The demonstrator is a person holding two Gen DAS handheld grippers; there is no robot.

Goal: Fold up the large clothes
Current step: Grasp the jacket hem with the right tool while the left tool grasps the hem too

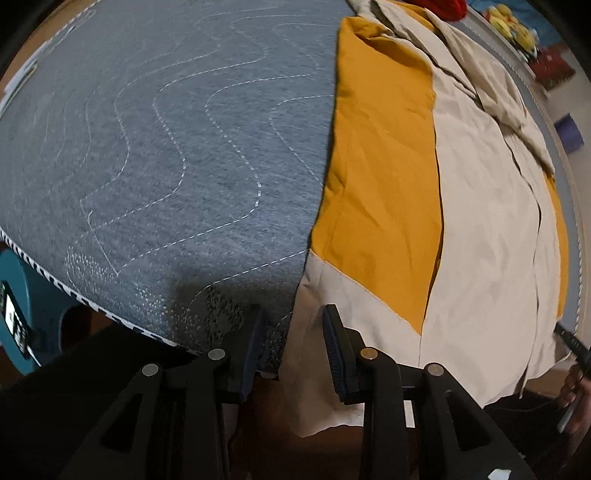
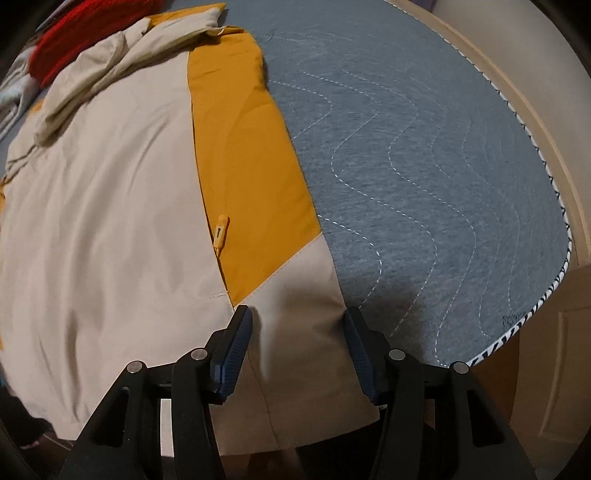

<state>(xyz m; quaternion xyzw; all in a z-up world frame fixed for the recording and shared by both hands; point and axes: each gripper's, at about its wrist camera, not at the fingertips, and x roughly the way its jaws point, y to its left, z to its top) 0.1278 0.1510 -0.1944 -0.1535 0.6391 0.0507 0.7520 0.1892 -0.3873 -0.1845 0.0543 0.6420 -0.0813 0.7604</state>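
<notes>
Beige-and-mustard jacket [image 1: 476, 206] lies spread flat on grey quilted pad [image 1: 166, 147], hem hanging over near edge. We've got left gripper [image 1: 293, 347] at hem's one corner, jaws apart, cloth between them but not pinched. Right gripper [image 2: 297, 347] at other hem corner, jaws apart too, straddling beige fabric. Orange zipper pull [image 2: 221, 230] sits on mustard panel. Red garment [image 2: 88, 29] bunched at far edge beyond collar.

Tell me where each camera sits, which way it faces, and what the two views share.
Left wrist: on the left gripper, jaws open, facing across the jacket hem's left corner and grey quilt.
Right wrist: on the right gripper, jaws open around the hem's right corner.
Shared: the beige-and-mustard jacket, quilt and red garment.
</notes>
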